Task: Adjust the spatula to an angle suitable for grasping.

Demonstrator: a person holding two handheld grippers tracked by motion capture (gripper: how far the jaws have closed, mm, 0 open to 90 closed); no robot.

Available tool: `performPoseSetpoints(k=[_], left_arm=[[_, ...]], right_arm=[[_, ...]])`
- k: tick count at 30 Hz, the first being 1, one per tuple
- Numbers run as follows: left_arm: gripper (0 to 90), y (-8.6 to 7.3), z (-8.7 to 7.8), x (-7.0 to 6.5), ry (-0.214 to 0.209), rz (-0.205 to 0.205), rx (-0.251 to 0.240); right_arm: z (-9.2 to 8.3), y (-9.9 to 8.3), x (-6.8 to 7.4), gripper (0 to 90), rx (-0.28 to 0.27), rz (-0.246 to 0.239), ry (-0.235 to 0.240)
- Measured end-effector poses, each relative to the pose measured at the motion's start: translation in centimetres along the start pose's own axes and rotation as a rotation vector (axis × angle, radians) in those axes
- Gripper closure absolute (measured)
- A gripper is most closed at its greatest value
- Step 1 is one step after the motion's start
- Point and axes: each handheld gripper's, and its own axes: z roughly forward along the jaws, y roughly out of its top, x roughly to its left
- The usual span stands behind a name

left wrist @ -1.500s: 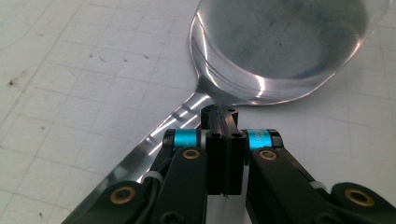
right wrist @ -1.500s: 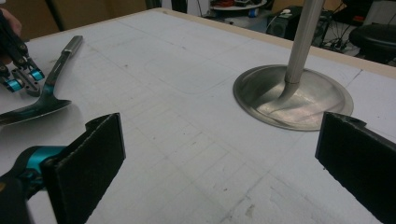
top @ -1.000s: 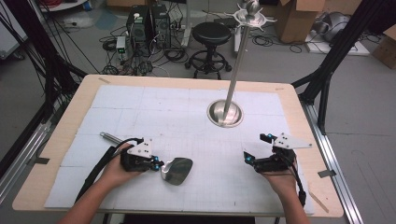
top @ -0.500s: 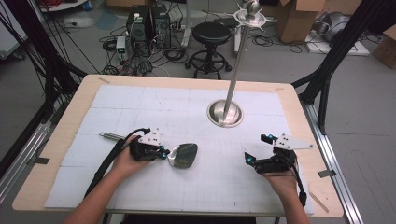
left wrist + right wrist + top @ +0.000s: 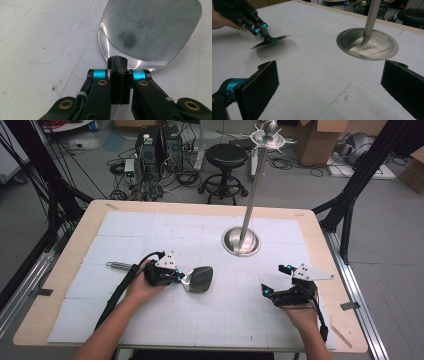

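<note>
We see the left tool (image 5: 179,277) clamped tight on the neck of a metal spatula (image 5: 199,278), its two jaws pressed together with the thin stem caught between them. In the left gripper view the spatula's blade (image 5: 150,32) spreads out ahead of the jaws, its far edge cut off by the top of the frame, and a dark smudge sits near its middle; we cannot tell whether that is a stain or a reflection. In the high view a slim metal handle (image 5: 120,265) pokes out to the left of the hand holding the tool, but the hand and the tool body hide the stretch between, so we cannot say for sure that it joins the blade. From the right gripper view the blade (image 5: 270,41) hangs tilted just above the white mat on the table (image 5: 65,320), with its shadow beneath it; whether its low edge touches the mat is hard to make out. The right tool (image 5: 272,282) rests well apart near the table's right side, its jaws spread wide with nothing between them. Between the two tools, farther back, stands a steel pole on a round base (image 5: 241,242), its top ending in a spiked ornament.
</note>
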Motion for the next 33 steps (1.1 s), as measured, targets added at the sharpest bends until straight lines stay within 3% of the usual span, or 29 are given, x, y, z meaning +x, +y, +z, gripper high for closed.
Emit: performPoseSetpoints(k=[3, 7, 9, 10, 11, 12, 13, 17, 21, 25, 28, 30, 33], left_arm=[[89.8, 0.2, -0.7, -0.1, -0.006, 0.003, -0.026], [89.7, 0.4, -2.4, 0.0, -0.01, -0.01, -0.103], [89.3, 0.3, -4.0, 0.1, -0.007, -0.038, -0.167], [86.8, 0.3, -4.0, 0.1, -0.007, -0.038, -0.167], [86.3, 0.1, -5.3, 0.1, 0.0, -0.046, -0.217], [86.3, 0.1, -5.3, 0.1, 0.0, -0.046, -0.217], [86.3, -0.1, -6.4, -0.1, -0.003, -0.051, -0.256], [85.3, -0.6, -7.8, -0.3, -0.004, -0.047, -0.293], [80.0, -1.3, -9.1, 0.0, 0.02, -0.052, -0.314], [72.5, -2.4, -10.3, 0.5, 0.045, -0.076, -0.34], [66.4, -2.8, -10.7, 0.7, 0.047, -0.08, -0.345], [56.3, -3.1, -10.9, 0.8, 0.06, -0.096, -0.352], [52.0, -3.5, -11.2, 1.1, 0.077, -0.107, -0.364]], right_arm=[[0.0, 0.0, 0.0, 0.7, 0.0, 0.0, 0.0], [0.0, -0.1, 0.0, 0.7, -0.001, -0.002, 0.004], [0.0, 0.0, 0.0, 0.7, -0.002, -0.002, 0.006], [-0.1, 0.0, 0.0, 0.7, -0.006, 0.001, 0.008], [-0.2, 0.0, -0.1, 0.7, -0.015, 0.0, 0.004], [-0.2, 0.0, -0.1, 0.7, -0.015, 0.0, 0.004], [-0.4, 0.1, -0.3, 0.7, -0.033, 0.018, 0.002], [-0.5, 0.1, -0.5, 0.7, -0.05, 0.031, 0.004], [-0.2, 0.2, -0.6, 0.7, -0.048, 0.03, 0.009], [0.3, 0.5, -0.5, 0.7, -0.049, 0.025, 0.018], [0.6, 0.6, -0.5, 0.7, -0.051, 0.023, 0.021], [0.7, 0.7, -0.5, 0.7, -0.051, 0.024, 0.024], [0.7, 0.8, -0.4, 0.7, -0.057, 0.02, 0.027]])
